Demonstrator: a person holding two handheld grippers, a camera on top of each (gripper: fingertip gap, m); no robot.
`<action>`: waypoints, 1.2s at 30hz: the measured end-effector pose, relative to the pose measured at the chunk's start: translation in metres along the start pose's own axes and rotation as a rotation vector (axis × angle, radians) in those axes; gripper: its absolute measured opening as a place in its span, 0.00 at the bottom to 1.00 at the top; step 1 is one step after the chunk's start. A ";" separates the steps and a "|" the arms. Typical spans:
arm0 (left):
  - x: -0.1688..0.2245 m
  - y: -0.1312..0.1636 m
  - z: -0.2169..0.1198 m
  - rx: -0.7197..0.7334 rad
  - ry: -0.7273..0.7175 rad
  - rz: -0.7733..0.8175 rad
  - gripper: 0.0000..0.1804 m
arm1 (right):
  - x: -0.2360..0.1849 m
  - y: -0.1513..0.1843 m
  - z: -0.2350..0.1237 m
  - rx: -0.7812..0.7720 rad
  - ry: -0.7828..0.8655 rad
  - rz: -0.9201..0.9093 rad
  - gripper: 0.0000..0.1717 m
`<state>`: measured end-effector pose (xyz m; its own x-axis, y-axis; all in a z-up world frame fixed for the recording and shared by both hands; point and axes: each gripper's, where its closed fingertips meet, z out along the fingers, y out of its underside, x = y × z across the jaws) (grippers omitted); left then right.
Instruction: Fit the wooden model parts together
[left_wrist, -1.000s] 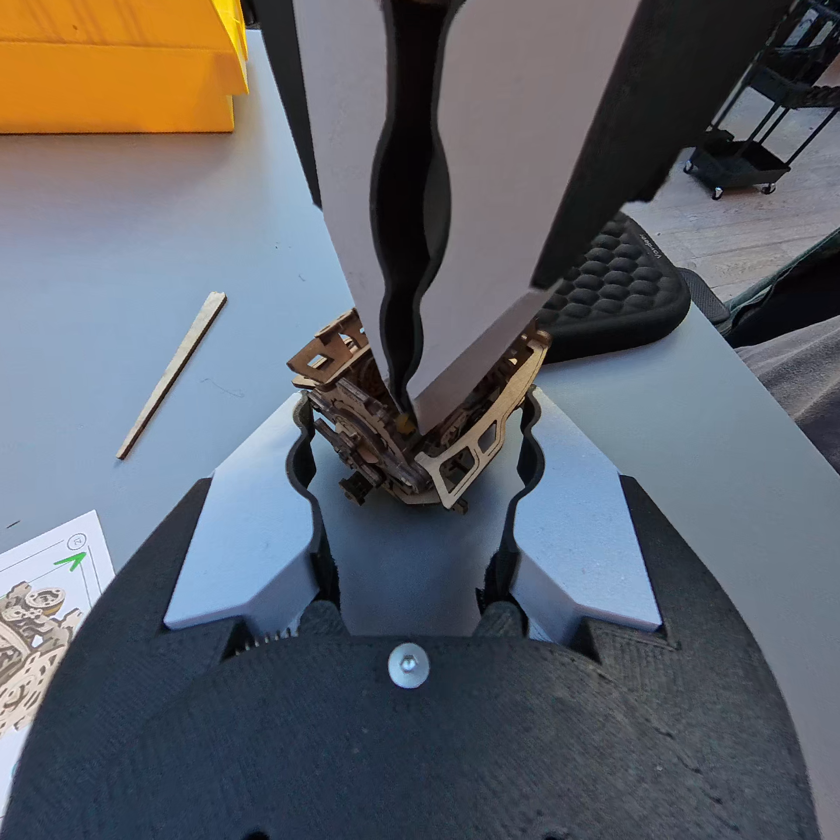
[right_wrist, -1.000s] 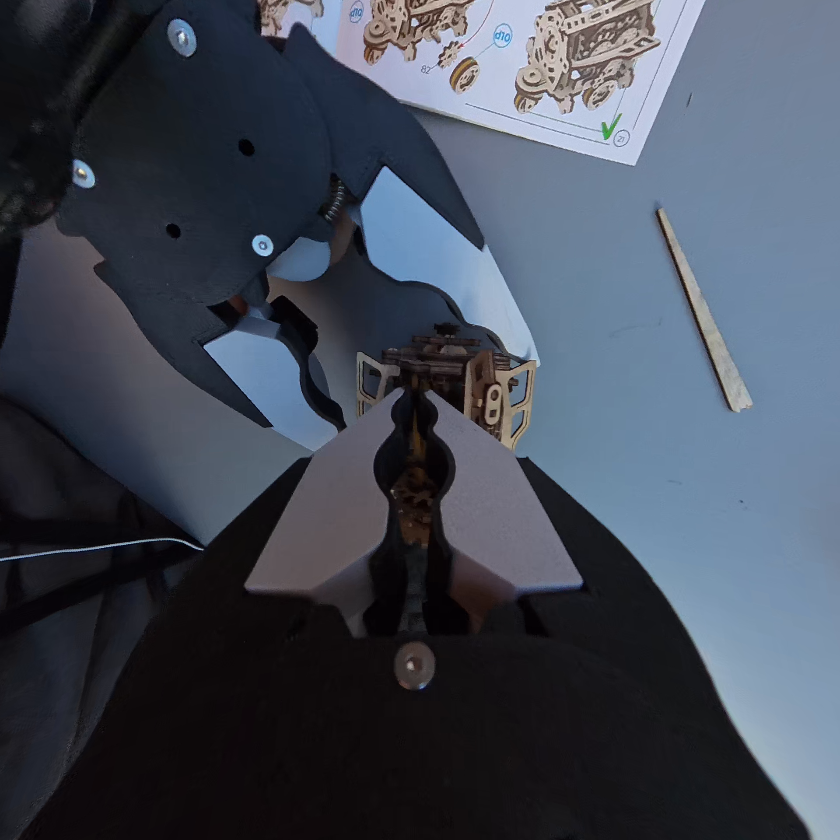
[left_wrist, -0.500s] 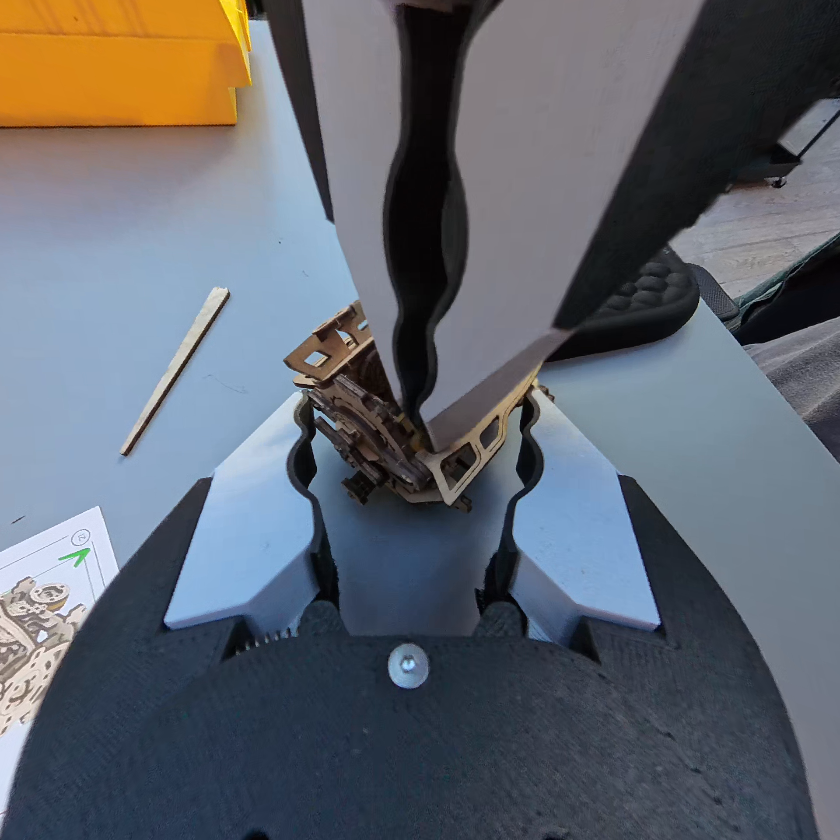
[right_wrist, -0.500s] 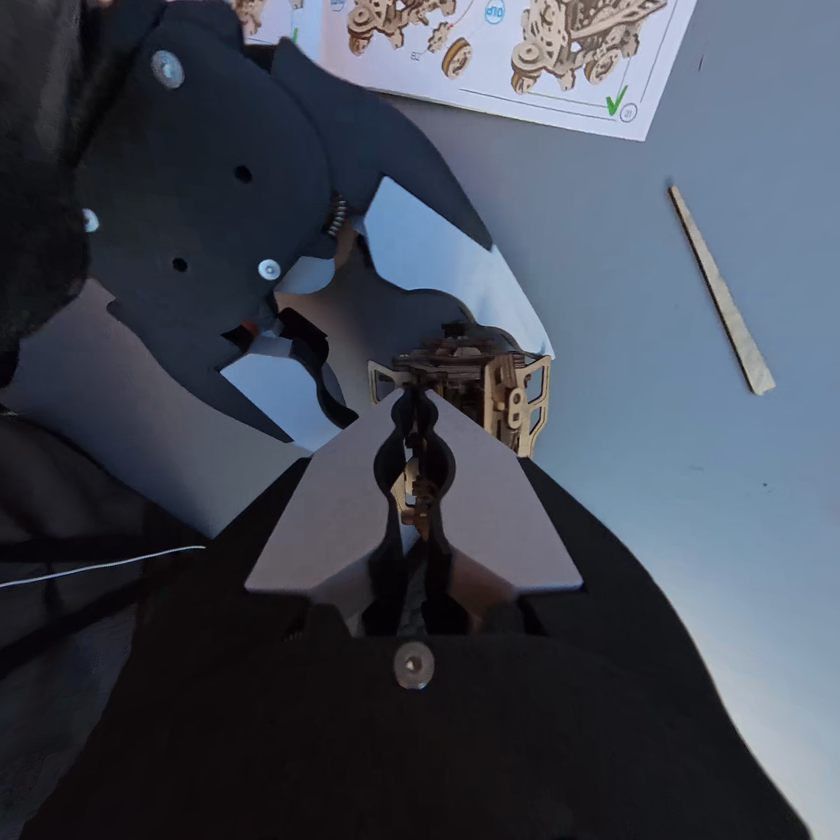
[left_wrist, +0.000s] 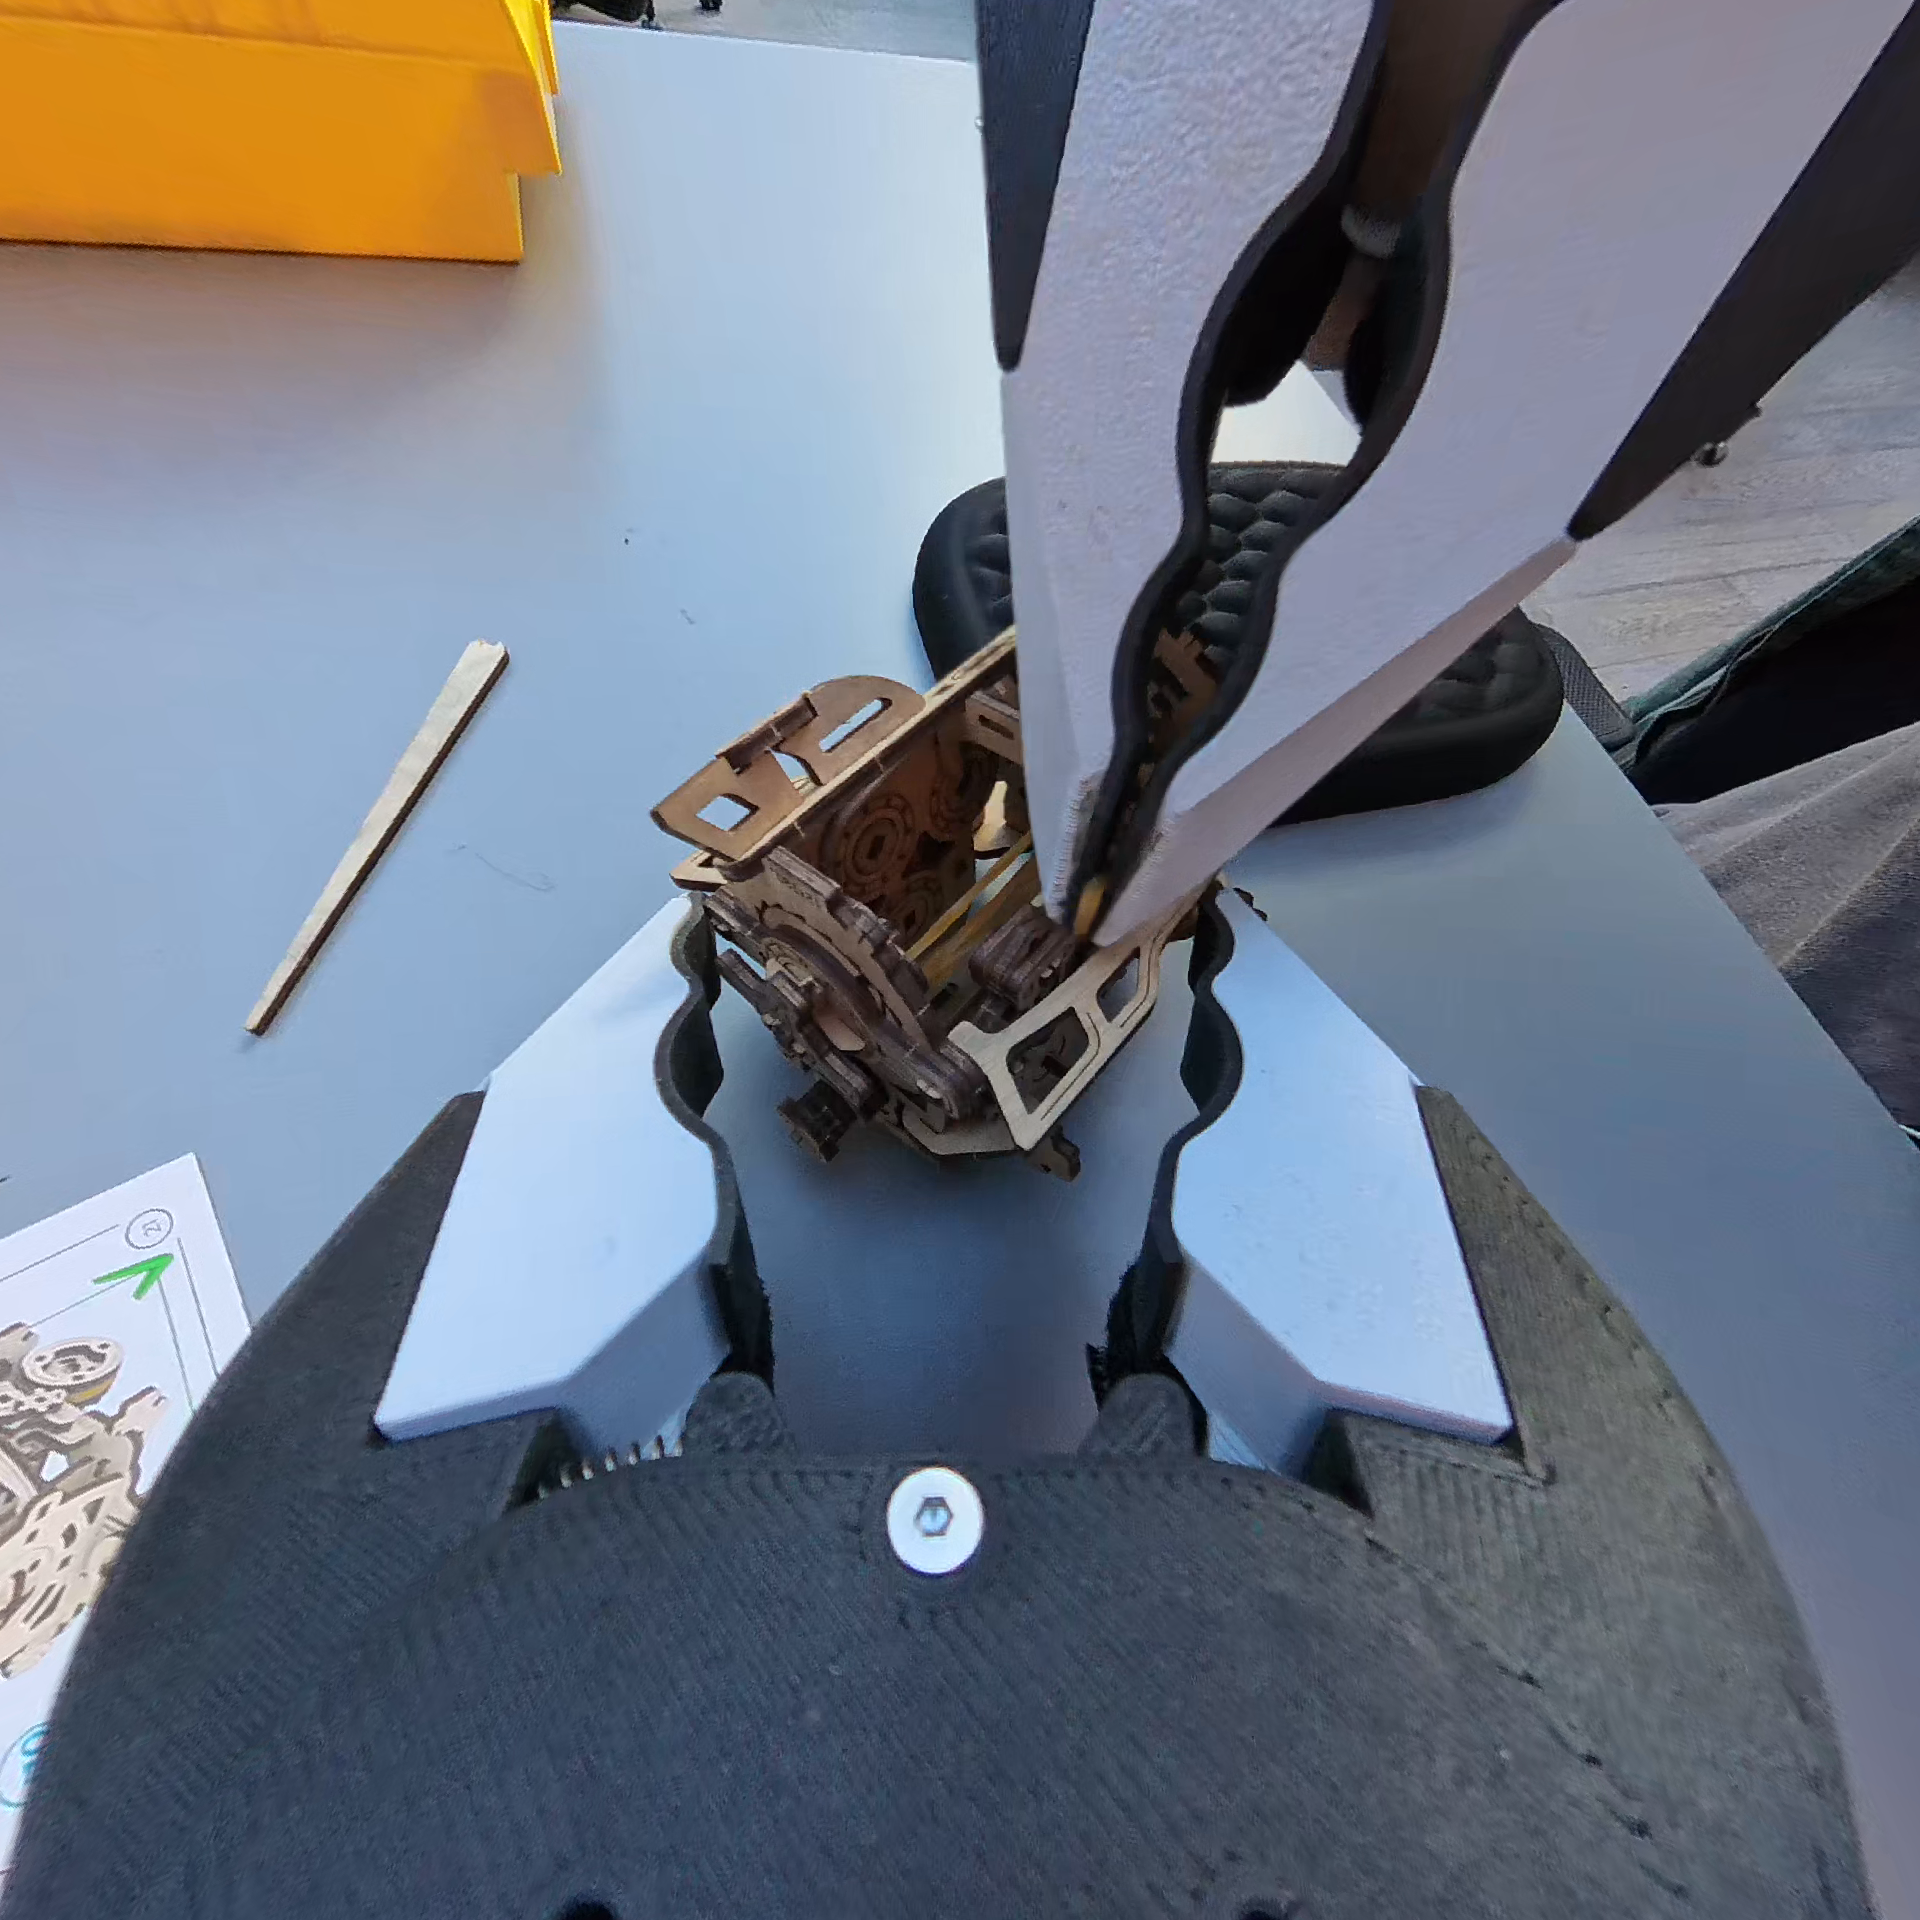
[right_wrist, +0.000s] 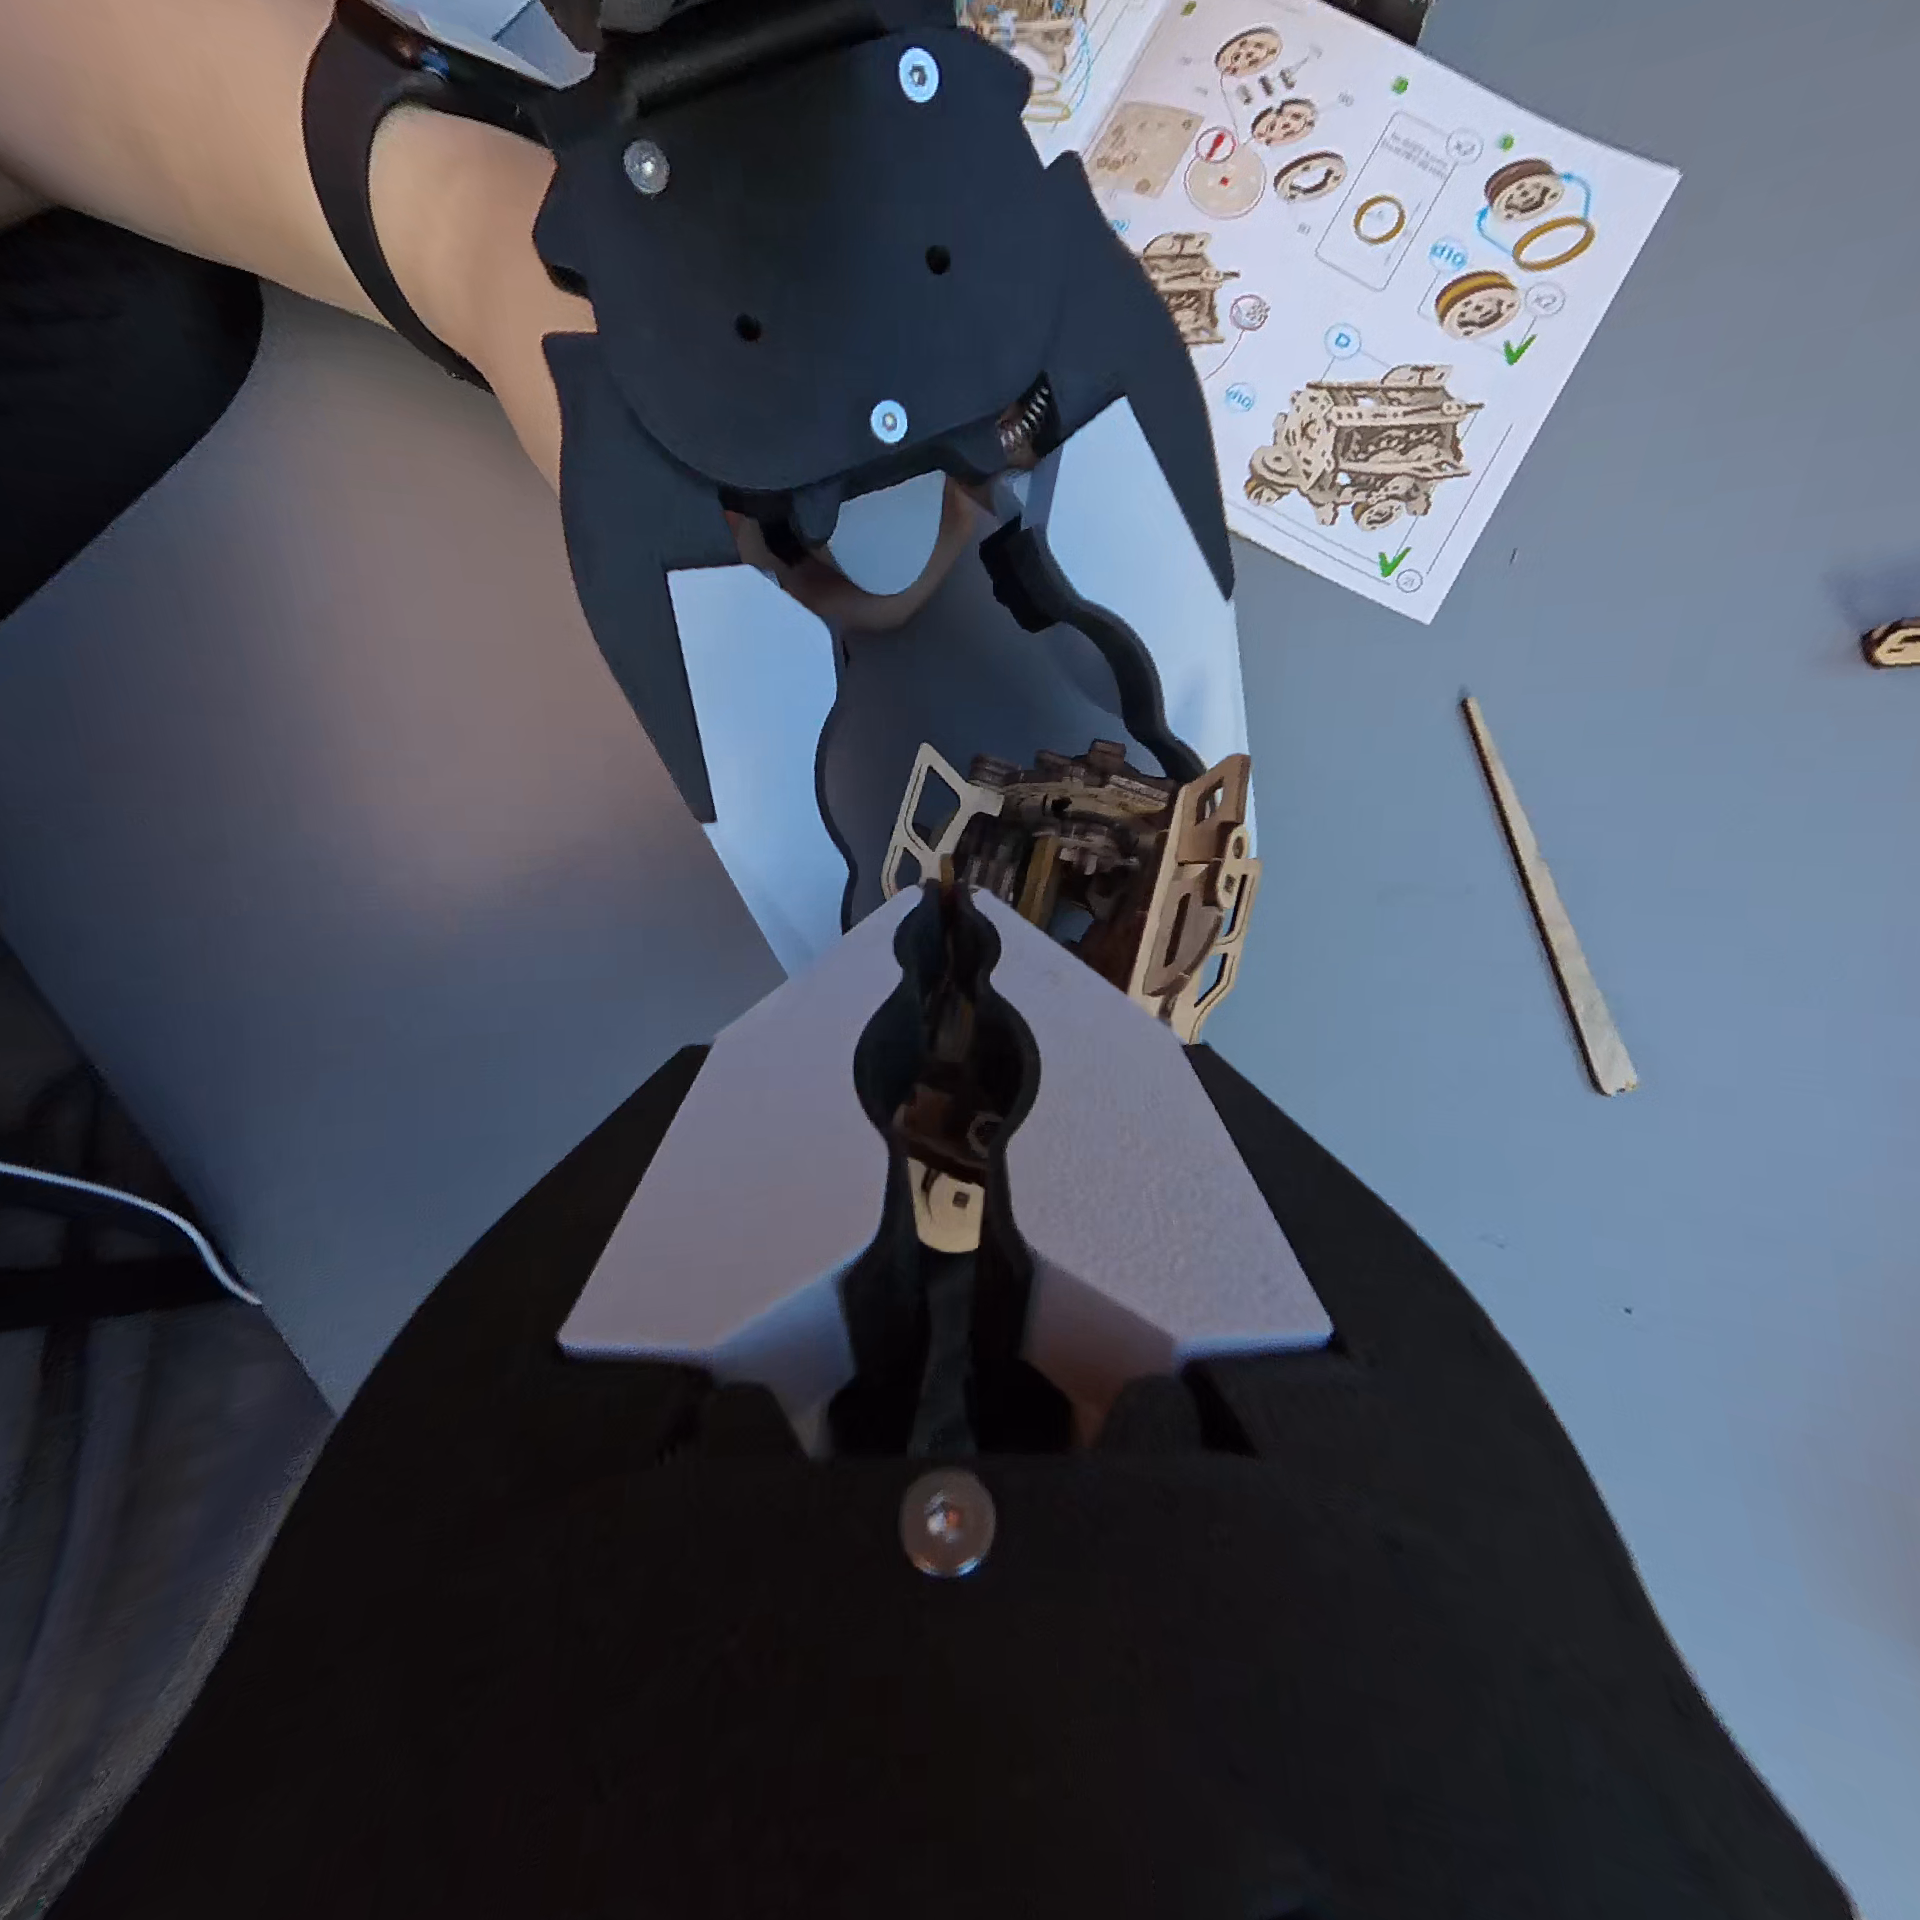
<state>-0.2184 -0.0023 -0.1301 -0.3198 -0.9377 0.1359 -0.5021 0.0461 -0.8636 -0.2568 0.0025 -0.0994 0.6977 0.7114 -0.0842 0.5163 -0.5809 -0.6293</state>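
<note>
A grey desk (left_wrist: 312, 520) carries everything, with a yellow bin (left_wrist: 260, 125) at its far left edge in the left wrist view and a black honeycomb-textured cushion (left_wrist: 1455, 707) hanging over its right edge. A white instruction sheet (right_wrist: 1382, 312) printed with drawings of model parts lies flat on the desk beyond the left gripper, as the right wrist view shows. The left gripper (left_wrist: 951, 1029) rests low over the desk with its fingers (left_wrist: 582, 1174) spread wide on either side of the wooden model (left_wrist: 894, 935); its left fingertip sits right at the model's dark geared side and its right fingertip just beside the pale lattice side, though whether either presses on the wood cannot be told. The model, a small open frame of brown and pale laser-cut pieces with gears and a yellow rubber band (left_wrist: 977, 914) strung across its inside, stands on the desk between those fingers. The right gripper (left_wrist: 1091, 914) comes down from above with its fingers pressed together, pinching the end of the yellow band at their tips, inside the model by its lattice side. A thin wooden stick (left_wrist: 384, 831) lies alone on the desk well to the model's left, and a small wooden piece (right_wrist: 1891, 644) sits near the edge of the right wrist view.
</note>
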 end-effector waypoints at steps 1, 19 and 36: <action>0.000 0.000 0.000 0.000 0.000 -0.001 0.50 | 0.001 -0.001 0.000 0.023 0.009 -0.015 0.00; -0.008 0.001 -0.004 -0.001 0.019 -0.024 0.50 | 0.014 -0.013 -0.002 0.163 -0.021 0.045 0.00; -0.010 0.002 -0.004 -0.010 0.006 -0.006 0.48 | 0.015 -0.015 0.003 0.108 0.045 -0.078 0.00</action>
<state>-0.2197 0.0083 -0.1315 -0.3213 -0.9360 0.1440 -0.5119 0.0437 -0.8580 -0.2560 0.0233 -0.0937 0.6801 0.7331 0.0014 0.5154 -0.4767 -0.7122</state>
